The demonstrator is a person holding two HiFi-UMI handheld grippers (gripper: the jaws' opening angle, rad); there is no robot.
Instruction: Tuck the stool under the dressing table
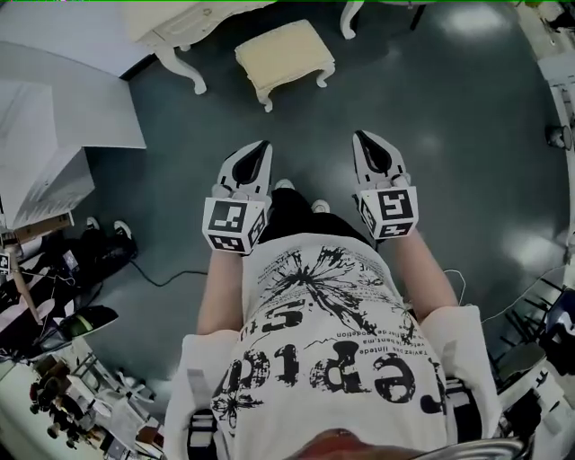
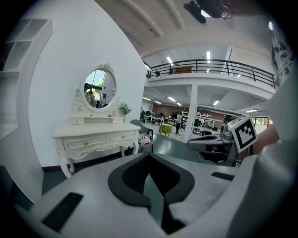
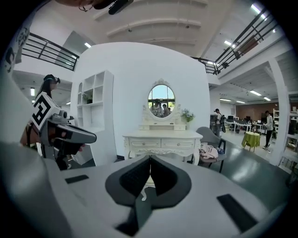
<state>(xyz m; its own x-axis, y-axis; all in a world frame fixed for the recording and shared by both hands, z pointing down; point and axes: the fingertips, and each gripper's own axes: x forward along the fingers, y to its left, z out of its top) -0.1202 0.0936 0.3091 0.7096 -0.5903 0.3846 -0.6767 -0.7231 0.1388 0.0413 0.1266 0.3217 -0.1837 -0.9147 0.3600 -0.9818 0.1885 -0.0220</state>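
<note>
The cream cushioned stool (image 1: 284, 56) stands on the dark floor, in front of the white dressing table (image 1: 180, 22) at the top edge of the head view. My left gripper (image 1: 261, 145) and right gripper (image 1: 361, 137) hover side by side well short of the stool, both shut with nothing in them. In the left gripper view the dressing table (image 2: 93, 139) with its oval mirror (image 2: 99, 88) stands to the left beyond my shut left gripper (image 2: 149, 155). The right gripper view faces the dressing table (image 3: 163, 142) head on, and a white curved stool leg (image 3: 144, 193) shows under my shut right gripper (image 3: 150, 159).
A grey chair with pink cloth (image 3: 212, 149) stands right of the table, and a white shelf unit (image 3: 95, 116) left of it. White panels (image 1: 63, 117) and cluttered gear with cables (image 1: 72, 260) lie at my left. People stand far off in the hall (image 3: 267, 130).
</note>
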